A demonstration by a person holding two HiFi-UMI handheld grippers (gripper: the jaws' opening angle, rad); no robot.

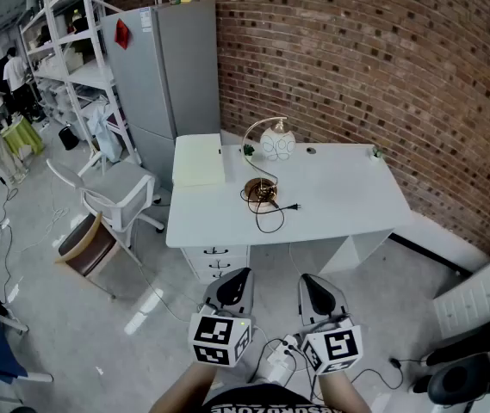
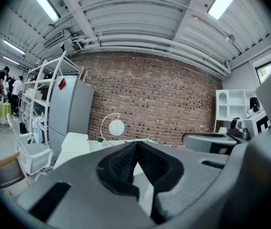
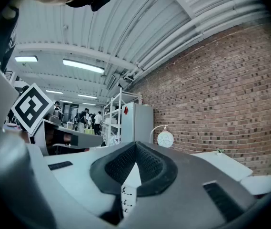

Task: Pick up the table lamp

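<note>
The table lamp stands on the white desk [image 1: 348, 196], with a white globe shade [image 1: 276, 143], a thin arched arm and a round bronze base [image 1: 261, 192]. Its black cord and plug [image 1: 292, 206] lie loose beside the base. Both grippers are held side by side well short of the desk's front edge. My left gripper [image 1: 238, 274] and my right gripper [image 1: 310, 280] are shut with nothing between the jaws. The lamp's globe [image 2: 116, 127] shows far off above the left gripper [image 2: 136, 144], and the same globe [image 3: 165, 139] shows beyond the right gripper [image 3: 135, 146].
A pale yellow pad [image 1: 198, 160] lies on the desk's left end. A white chair [image 1: 111, 198] stands left of the desk, a grey cabinet [image 1: 163, 67] and white shelves [image 1: 72, 67] behind it. Drawers [image 1: 214, 261] sit under the desk. A power strip [image 1: 279, 364] lies on the floor.
</note>
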